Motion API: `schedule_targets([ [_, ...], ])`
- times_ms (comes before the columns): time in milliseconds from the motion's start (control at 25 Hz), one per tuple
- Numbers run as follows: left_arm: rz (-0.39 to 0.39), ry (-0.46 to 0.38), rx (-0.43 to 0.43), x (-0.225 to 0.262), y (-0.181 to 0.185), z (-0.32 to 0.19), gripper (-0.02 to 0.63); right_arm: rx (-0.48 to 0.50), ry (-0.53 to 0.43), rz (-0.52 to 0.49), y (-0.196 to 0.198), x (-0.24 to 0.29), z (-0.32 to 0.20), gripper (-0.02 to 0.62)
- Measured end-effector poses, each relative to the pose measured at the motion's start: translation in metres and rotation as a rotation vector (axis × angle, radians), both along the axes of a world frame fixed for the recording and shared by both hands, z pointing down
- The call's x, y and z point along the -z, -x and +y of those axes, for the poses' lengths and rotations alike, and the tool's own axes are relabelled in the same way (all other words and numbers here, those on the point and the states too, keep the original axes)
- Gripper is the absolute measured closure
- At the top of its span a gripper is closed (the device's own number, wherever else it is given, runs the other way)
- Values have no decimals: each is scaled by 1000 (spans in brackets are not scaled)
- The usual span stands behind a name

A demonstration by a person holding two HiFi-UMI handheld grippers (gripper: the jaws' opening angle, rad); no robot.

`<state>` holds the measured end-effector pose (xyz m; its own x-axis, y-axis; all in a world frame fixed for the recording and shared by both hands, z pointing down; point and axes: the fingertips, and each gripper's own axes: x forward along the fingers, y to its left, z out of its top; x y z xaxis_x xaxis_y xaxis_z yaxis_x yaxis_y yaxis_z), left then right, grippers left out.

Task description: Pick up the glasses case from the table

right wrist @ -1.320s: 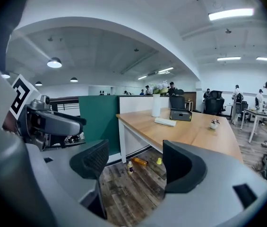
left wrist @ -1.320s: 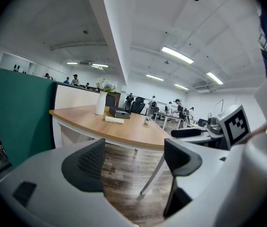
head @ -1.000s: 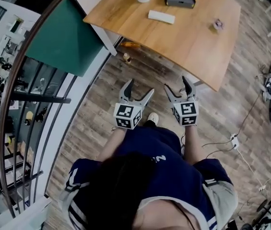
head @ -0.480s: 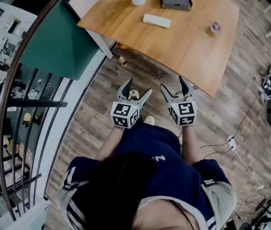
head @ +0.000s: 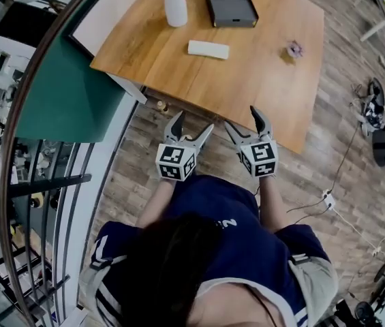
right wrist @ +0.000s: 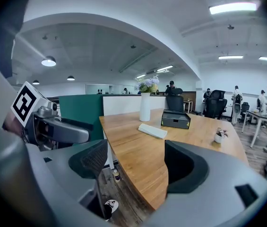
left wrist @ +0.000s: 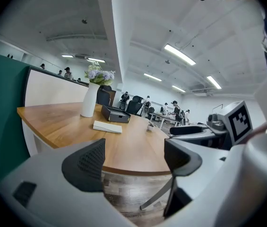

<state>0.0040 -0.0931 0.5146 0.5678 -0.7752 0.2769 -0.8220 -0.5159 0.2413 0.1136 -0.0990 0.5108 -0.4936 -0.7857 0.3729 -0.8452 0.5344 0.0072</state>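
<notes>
Tongs nearer table [head: 267, 94] now: left tongs [head: 193, 121] spread, empty; right tongs [head: 241, 117] opening, empty; bottle [right wrist: 116, 174] missing from left gripper view.

No word or number is legible: the left marker cube [head: 176, 162] and right marker cube [head: 259, 159] bear only black-and-white square patterns, and the shirt's [head: 206, 203] small white print [head: 227, 223] is unreadable.

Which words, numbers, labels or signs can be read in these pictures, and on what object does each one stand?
No text reads clearly.
On the navy shirt: small white print, too blurred to read.
On the left gripper and right gripper: only black-and-white square markers, no letters.
On the white glasses case, black box and vase: no print visible.
</notes>
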Motion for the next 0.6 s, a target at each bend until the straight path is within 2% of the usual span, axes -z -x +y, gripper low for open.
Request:
schedule_targets([
  [320,-18,16,-85,-1,14,-79,216,-36,27,16,28,-4,-67,225],
  [600,-21,18,-158,-3,23,-131,216,-114,44,23,36,-5,-111,225],
])
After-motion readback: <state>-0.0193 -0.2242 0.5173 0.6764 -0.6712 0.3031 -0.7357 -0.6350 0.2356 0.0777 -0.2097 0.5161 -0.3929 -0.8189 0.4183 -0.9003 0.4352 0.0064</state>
